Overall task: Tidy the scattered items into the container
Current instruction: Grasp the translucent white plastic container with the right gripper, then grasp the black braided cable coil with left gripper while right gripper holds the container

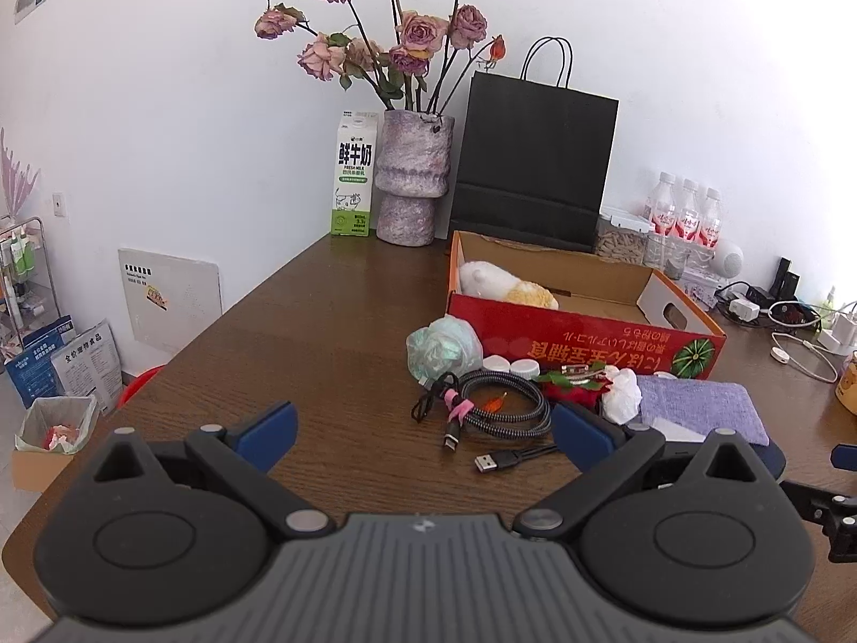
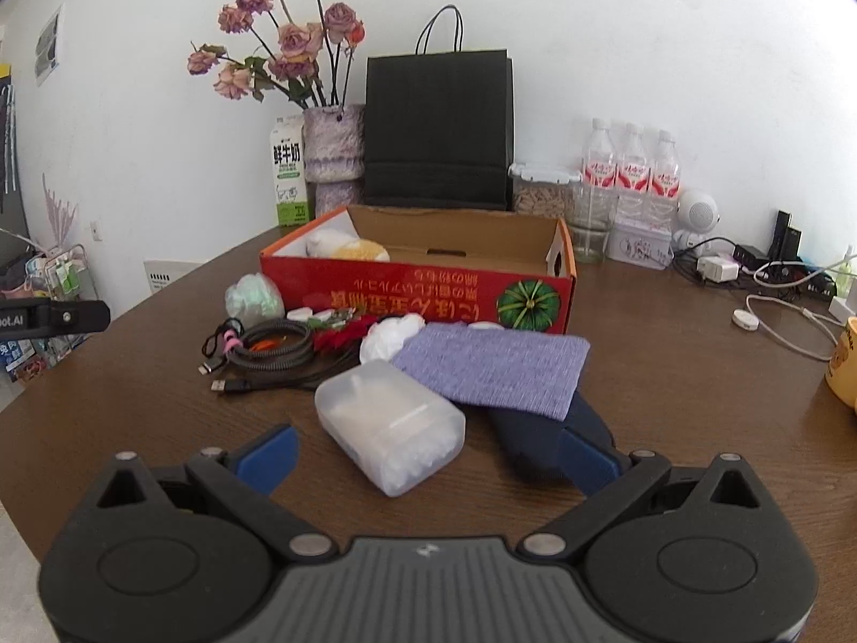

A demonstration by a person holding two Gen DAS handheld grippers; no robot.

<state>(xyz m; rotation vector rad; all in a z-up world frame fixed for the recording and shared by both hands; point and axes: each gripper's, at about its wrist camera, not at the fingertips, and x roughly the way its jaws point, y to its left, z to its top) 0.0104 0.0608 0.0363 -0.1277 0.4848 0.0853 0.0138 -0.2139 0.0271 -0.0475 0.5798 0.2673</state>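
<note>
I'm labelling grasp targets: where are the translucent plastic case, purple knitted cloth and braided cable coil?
Translucent plastic case (image 2: 390, 424): right wrist view, top face.
Purple knitted cloth (image 2: 495, 367): right wrist view, centre.
Braided cable coil (image 1: 501, 410): left wrist view, coiled loops.

Along the table's (image 2: 669, 391) far edge stand a milk carton (image 2: 290, 178), a vase (image 2: 333, 150) of roses (image 2: 292, 43), a black bag (image 2: 436, 128), three water bottles (image 2: 632, 171) and a tin (image 2: 637, 246). Chargers (image 2: 718, 269) and cables (image 2: 787, 327) lie toward the right edge.
</note>
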